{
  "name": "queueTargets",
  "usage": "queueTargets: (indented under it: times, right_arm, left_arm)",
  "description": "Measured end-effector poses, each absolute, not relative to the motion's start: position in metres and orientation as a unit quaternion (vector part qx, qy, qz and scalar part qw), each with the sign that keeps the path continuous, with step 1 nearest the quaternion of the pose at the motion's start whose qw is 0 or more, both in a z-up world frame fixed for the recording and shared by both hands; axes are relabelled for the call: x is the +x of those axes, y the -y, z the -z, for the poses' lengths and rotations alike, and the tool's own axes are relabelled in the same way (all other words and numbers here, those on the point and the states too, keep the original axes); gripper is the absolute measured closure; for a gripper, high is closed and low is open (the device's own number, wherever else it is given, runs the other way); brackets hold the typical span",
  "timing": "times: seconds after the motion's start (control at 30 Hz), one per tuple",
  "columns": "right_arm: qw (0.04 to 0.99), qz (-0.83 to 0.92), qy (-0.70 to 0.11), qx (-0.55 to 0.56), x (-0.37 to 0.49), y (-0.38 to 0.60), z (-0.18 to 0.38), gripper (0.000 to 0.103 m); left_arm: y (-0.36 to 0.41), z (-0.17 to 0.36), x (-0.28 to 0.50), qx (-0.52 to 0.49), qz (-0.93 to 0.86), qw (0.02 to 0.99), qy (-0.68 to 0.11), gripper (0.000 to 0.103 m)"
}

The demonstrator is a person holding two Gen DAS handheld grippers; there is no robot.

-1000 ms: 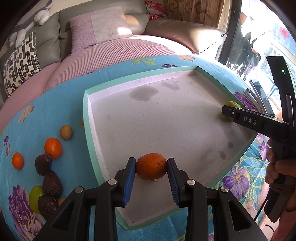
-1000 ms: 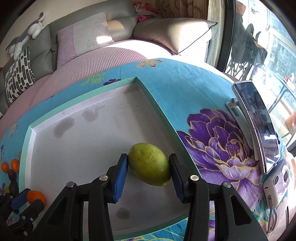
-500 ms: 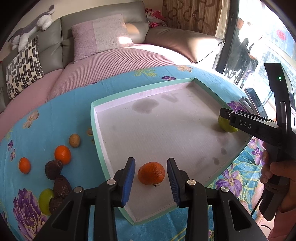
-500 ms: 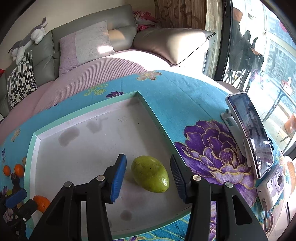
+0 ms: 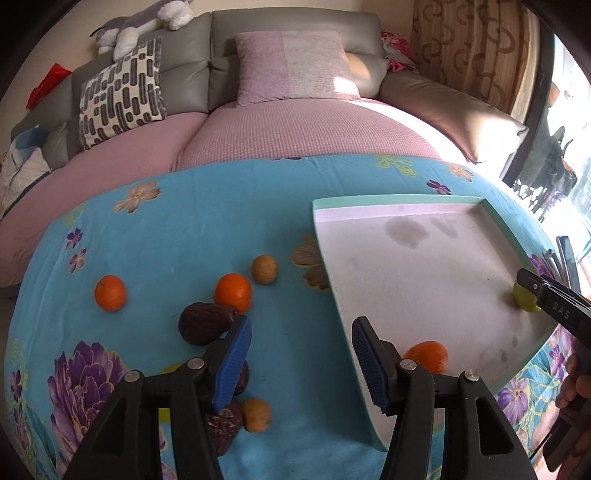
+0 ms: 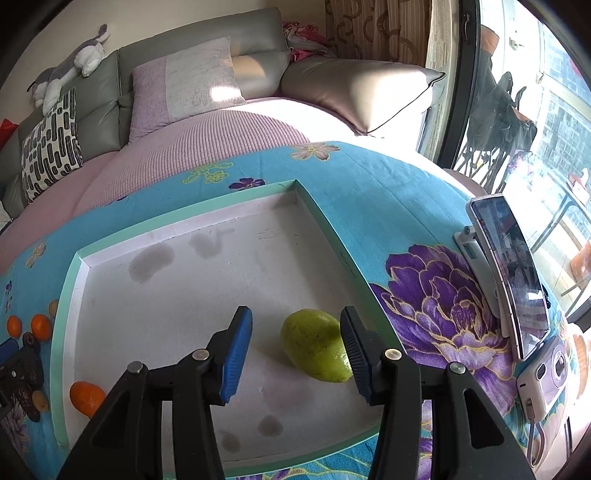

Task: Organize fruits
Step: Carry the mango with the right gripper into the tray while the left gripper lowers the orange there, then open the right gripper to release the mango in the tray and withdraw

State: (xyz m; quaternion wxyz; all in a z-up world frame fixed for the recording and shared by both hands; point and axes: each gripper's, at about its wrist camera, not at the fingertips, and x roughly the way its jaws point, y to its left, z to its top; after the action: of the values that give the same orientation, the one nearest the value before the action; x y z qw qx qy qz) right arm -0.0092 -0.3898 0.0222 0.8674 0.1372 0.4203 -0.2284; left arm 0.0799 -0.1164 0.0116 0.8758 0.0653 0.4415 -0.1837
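A grey sofa is seen at the back, its seat covered by a pink textured throw. 2 cushions are propped against it: a lilac one and a white one with dark dashes. A grey and white plush toy is laid along the sofa top. A phone is held upright in a stand, with a small white camera just beside it.

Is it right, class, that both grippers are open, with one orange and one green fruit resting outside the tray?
Not quite: the orange and the green fruit rest inside the tray, as the right wrist view shows. The left gripper and right gripper are open.
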Motion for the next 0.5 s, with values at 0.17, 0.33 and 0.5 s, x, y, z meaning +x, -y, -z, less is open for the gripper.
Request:
queueTargets:
  times: [0.17,0.33,0.5]
  right_arm:
    - [0.874,0.218,-0.414,0.13,-0.007,0.382,-0.026,0.052]
    - [0.877,0.213,-0.413,0.123,-0.004,0.374,-0.026,0.029]
    - [0.883,0.2,-0.41,0.109,0.001,0.365,-0.025,0.02]
  left_arm:
    - [0.072,-0.008,0.096,0.029,0.123,0.885,-0.447,0.042]
    - [0.039,-0.003,0.104,0.004,0.066,0.891,-0.449,0.016]
    - [0.022,0.003,0.107,0.002,0.036,0.892,-0.452,0.01]
